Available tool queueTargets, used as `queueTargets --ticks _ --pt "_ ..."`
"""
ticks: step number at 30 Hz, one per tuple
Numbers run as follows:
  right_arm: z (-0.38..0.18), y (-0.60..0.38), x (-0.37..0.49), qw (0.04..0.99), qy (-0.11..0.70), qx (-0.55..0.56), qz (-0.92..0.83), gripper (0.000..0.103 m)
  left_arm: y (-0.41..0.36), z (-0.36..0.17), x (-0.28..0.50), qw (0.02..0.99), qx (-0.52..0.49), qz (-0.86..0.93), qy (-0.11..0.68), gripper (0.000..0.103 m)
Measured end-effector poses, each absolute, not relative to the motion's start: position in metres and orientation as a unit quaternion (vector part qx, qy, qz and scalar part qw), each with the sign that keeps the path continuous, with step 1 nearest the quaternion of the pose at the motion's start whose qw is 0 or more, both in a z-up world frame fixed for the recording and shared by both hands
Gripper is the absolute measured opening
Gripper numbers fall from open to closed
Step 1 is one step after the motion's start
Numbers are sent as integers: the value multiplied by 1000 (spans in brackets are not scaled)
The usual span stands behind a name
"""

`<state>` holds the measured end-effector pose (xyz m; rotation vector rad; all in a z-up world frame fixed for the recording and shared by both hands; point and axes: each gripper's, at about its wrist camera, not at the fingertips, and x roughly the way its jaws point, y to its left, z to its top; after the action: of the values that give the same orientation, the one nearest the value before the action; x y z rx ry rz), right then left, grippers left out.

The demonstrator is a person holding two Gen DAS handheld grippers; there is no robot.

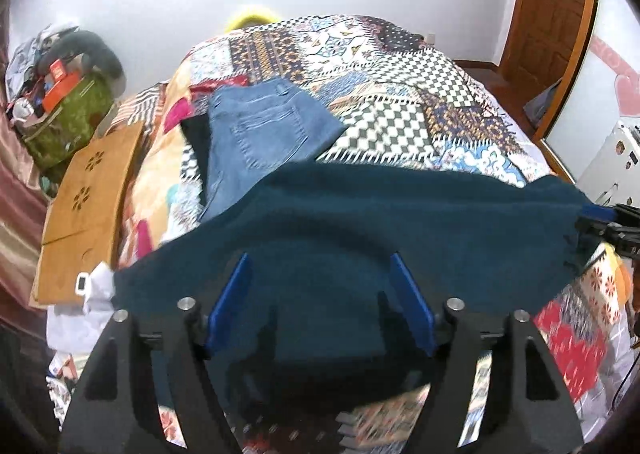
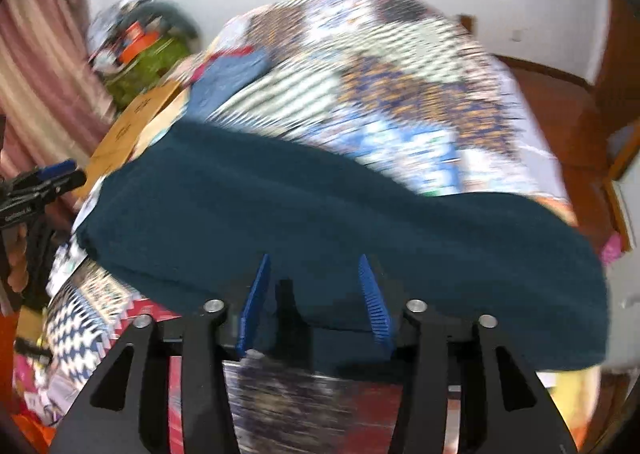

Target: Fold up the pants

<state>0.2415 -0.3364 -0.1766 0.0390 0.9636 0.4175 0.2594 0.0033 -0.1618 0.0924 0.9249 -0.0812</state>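
Dark teal pants (image 1: pixel 360 222) lie spread across the near part of a bed with a patchwork cover (image 1: pixel 400 102). My left gripper (image 1: pixel 320 266) is open, its blue fingers (image 1: pixel 236 294) over the teal cloth, holding nothing. My right gripper (image 2: pixel 314 266) is open over the same pants (image 2: pixel 320 206); this view is blurred. The right gripper also shows at the right edge of the left wrist view (image 1: pixel 612 230), at the pants' right end. The left gripper shows at the left edge of the right wrist view (image 2: pixel 44 178).
Folded blue jeans (image 1: pixel 260 130) lie farther back on the bed on a dark garment. A brown cardboard piece (image 1: pixel 88 198) lies at the bed's left edge. A green bag with clutter (image 1: pixel 68 114) stands left. A wooden door (image 1: pixel 556 14) is at the right.
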Motion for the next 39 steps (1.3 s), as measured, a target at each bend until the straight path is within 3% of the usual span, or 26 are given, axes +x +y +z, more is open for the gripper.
queueTargets --ticks 12,16,28,31,36,39 --pt "-208 -531 272 875 474 101 -26 47 -6 -226 325 845 -15 -17 535 79" --pt "-234 -558 284 861 495 111 -42 47 2 -239 325 839 -56 -5 542 92" --pt "-283 -589 309 832 526 177 -20 47 -6 -242 328 842 -31 10 538 98" --pt "-287 -585 307 833 527 171 -6 38 -6 -242 327 844 -27 11 535 98" --pt "-274 -582 295 859 490 146 -21 13 -8 -240 327 846 -19 15 533 98" --pt "-243 -578 284 898 417 128 -51 12 -12 -236 325 849 -7 22 527 97"
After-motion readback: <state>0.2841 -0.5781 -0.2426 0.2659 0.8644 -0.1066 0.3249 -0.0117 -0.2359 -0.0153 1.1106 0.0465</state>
